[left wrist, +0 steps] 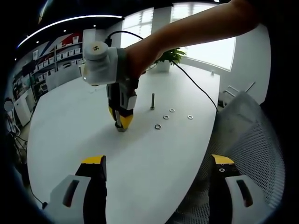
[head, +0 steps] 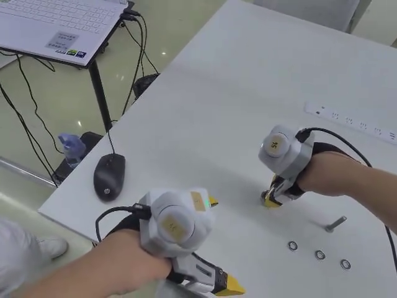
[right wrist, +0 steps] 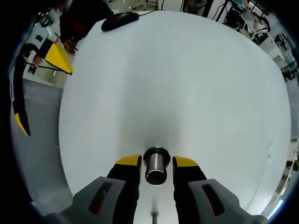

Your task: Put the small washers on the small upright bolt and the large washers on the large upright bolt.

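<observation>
Right gripper [head: 271, 200] clamps the large bolt [right wrist: 156, 170] upright on the table [head: 236, 93]. Left gripper [left wrist: 157, 161] hovers, jaws wide, holding nothing. Small bolt [head: 335, 223] stands near the washers [head: 320, 254].

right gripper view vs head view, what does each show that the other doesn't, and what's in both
Right gripper view, not head view: a clear end-on look at the large bolt between the jaws of the right gripper, which sit close on either side; contact is unclear. Head view, not right gripper view: a laptop, a power strip and three washers in a row. Both: the white table, the mouse near its edge, and the left gripper with jaws apart.
</observation>
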Demonstrator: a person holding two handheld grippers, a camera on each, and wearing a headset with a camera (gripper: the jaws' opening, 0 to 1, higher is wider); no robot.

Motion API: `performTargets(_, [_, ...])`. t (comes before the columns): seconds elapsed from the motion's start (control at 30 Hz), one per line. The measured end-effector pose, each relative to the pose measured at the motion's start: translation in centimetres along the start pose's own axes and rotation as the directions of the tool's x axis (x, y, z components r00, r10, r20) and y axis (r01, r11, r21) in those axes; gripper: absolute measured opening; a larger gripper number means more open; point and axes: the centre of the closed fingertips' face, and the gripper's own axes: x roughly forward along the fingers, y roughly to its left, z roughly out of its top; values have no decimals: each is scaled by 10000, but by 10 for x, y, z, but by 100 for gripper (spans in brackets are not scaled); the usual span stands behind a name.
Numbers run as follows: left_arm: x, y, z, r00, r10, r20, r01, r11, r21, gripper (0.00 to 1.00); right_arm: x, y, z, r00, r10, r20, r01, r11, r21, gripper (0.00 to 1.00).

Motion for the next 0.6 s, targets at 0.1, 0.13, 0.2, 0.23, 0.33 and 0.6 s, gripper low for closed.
performTargets(0.1, [-1, -3, 1, 10000, 5, -33, -5, 10000, 46, 91, -4, -3, 2, 9998, -163, 144, 165, 9998, -146, 31])
performTargets(0.13, [-1, -4, 1, 10000, -4, -57, 4, 10000, 81, 91, -7, -6, 6, 9988, -316, 386, 324, 9992, -224, 31])
performTargets(0.2, [-1, -4, 2, 10000, 1, -52, -1, 9999, 116, 91, -11, -5, 7, 9987, -190, 481, 189, 9998, 20, 33])
performTargets(0.23, [-2, -3, 3, 10000, 22, -23, -22, 9999, 128, 91, -14, -5, 7, 9984, -173, 537, 169, 9998, 66, 34])
performTargets(0.33, [-3, -3, 7, 10000, 27, 76, -29, 9999, 167, 91, -20, -6, 7, 9974, -235, 681, 232, 9997, 53, 35])
performTargets(0.6, [-2, -2, 12, 9999, -13, 116, 10, 9998, 200, 93, -37, 0, 2, 9954, -428, 855, 477, 9973, -559, 38])
